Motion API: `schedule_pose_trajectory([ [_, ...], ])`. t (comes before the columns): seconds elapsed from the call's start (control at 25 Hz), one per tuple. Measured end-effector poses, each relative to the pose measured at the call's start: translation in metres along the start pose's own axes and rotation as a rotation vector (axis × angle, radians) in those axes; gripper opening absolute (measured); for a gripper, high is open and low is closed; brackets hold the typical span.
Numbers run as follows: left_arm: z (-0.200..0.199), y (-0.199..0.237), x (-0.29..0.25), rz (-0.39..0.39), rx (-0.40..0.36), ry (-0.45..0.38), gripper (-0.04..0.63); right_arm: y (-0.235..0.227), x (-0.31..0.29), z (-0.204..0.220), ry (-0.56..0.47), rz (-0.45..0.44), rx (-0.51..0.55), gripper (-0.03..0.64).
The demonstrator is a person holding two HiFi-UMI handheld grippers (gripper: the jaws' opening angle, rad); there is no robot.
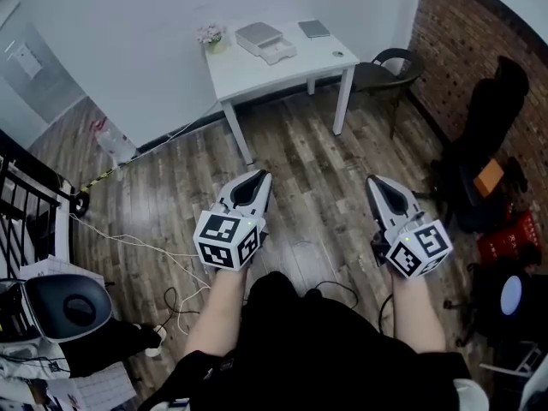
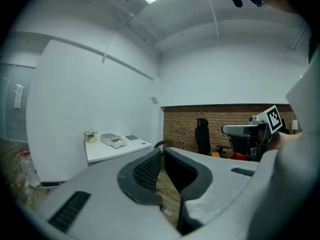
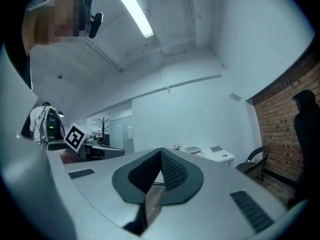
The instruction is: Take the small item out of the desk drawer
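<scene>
A small white desk (image 1: 248,74) stands against the far wall, some way ahead of me. On it sits a little white drawer unit (image 1: 265,41) (image 2: 112,140) (image 3: 194,150) whose drawer shows its front; its contents are hidden. My left gripper (image 1: 259,180) (image 2: 162,152) is held over the wooden floor, pointed at the desk, its jaws together and empty. My right gripper (image 1: 373,181) (image 3: 160,152) hovers level with it to the right, also shut on nothing. Both are well short of the desk.
A flower pot (image 1: 211,35), a grey notebook (image 1: 314,29) and a small dark item (image 1: 339,55) also lie on the desk. A black chair (image 1: 390,67) stands at its right, an office chair (image 1: 492,127) by the brick wall. Cables (image 1: 145,247) trail over the floor at left.
</scene>
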State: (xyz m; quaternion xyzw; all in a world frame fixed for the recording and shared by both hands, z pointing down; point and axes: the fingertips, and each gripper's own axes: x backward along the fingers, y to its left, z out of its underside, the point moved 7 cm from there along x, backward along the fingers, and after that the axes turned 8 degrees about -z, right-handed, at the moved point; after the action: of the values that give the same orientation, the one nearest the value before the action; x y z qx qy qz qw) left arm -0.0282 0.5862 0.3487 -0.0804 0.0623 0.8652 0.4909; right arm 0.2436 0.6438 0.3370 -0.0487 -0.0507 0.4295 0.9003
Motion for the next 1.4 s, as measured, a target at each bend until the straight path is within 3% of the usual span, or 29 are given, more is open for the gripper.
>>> schedule_pose_trajectory([
  [0.4, 0.005, 0.04, -0.05, 0.025, 0.02, 0.018, 0.032, -0.016, -0.053, 0.016, 0.053, -0.029, -0.005, -0.005],
  [0.52, 0.004, 0.069, -0.081, 0.046, 0.023, 0.032, 0.032, -0.025, -0.092, 0.019, 0.061, -0.048, 0.008, -0.005],
  [0.92, -0.028, 0.189, -0.183, 0.115, 0.005, 0.039, 0.032, -0.073, -0.235, 0.014, 0.052, 0.012, -0.051, -0.005],
  [1.16, -0.033, 0.257, -0.215, 0.136, -0.001, 0.059, 0.032, -0.082, -0.312, 0.018, 0.04, 0.04, -0.07, -0.005],
  [1.4, -0.029, 0.295, -0.234, 0.142, 0.011, 0.077, 0.032, -0.09, -0.354, 0.025, 0.066, 0.045, -0.072, -0.005],
])
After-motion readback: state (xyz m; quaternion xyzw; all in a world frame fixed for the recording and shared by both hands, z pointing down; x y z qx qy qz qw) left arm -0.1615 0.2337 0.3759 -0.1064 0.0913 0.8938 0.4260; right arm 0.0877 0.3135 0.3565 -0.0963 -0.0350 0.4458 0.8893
